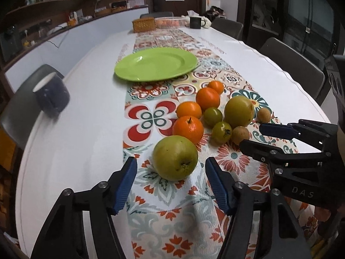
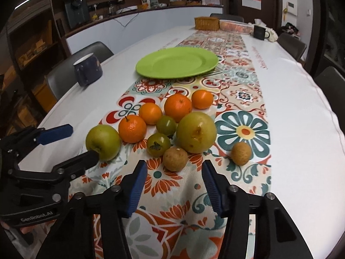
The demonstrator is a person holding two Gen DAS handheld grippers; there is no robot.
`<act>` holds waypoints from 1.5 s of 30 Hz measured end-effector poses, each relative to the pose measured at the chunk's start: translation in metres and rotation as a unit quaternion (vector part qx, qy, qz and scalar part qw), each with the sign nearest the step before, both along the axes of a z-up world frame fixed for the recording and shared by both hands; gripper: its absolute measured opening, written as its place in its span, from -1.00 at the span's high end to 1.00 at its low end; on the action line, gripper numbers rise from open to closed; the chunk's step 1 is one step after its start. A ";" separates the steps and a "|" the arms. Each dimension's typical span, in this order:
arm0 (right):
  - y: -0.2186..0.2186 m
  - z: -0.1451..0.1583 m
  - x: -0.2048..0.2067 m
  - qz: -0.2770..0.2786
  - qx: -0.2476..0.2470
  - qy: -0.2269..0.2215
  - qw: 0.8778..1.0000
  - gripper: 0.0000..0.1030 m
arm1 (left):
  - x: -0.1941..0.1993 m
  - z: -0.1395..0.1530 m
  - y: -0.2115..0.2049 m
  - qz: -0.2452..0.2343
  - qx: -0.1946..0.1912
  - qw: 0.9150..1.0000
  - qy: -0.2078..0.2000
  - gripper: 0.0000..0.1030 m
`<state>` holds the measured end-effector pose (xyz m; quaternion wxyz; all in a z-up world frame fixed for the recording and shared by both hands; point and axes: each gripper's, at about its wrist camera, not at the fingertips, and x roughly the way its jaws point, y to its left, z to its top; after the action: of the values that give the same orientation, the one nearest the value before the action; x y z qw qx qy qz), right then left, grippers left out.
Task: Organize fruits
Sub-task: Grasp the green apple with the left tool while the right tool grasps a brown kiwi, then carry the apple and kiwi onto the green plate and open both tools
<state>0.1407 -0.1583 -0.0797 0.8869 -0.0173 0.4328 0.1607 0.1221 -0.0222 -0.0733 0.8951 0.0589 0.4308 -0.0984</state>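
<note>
my left gripper, jaws partly open, straddles a green apple without touching; my right gripper, also partly open and empty, stands just short of a brown longan. beyond the fruit cluster, the green plate lies bare, white tablecloth clear to my left.

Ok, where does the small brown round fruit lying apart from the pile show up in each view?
Left wrist view: small brown round fruit at right of the pile, beyond the right tool's blue pad.
Right wrist view: same fruit right of centre, on the teal flower print.
Shared landmark: green round plate behind the fruit pile.
</note>
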 end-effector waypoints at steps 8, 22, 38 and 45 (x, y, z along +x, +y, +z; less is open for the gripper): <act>0.004 -0.012 0.015 0.018 0.010 0.030 0.999 0.25 | 0.017 -0.013 -0.003 -0.004 -0.019 0.999 0.026 -0.07; 0.008 -0.013 0.019 0.022 0.004 0.029 0.999 0.44 | 0.021 -0.013 0.001 0.005 -0.032 0.999 0.036 0.03; 0.011 0.044 0.026 0.040 0.030 -0.036 0.998 0.44 | 0.039 0.039 0.008 0.002 -0.037 0.999 -0.022 0.03; 0.013 0.070 0.076 0.041 0.022 -0.068 0.997 0.44 | 0.079 0.061 0.014 -0.002 -0.030 0.998 -0.048 0.03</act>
<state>0.2169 -0.1454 -0.0097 0.9069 -0.0261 0.3671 0.2050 0.2011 -0.0077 -0.0120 0.9160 0.0381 0.3839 -0.1101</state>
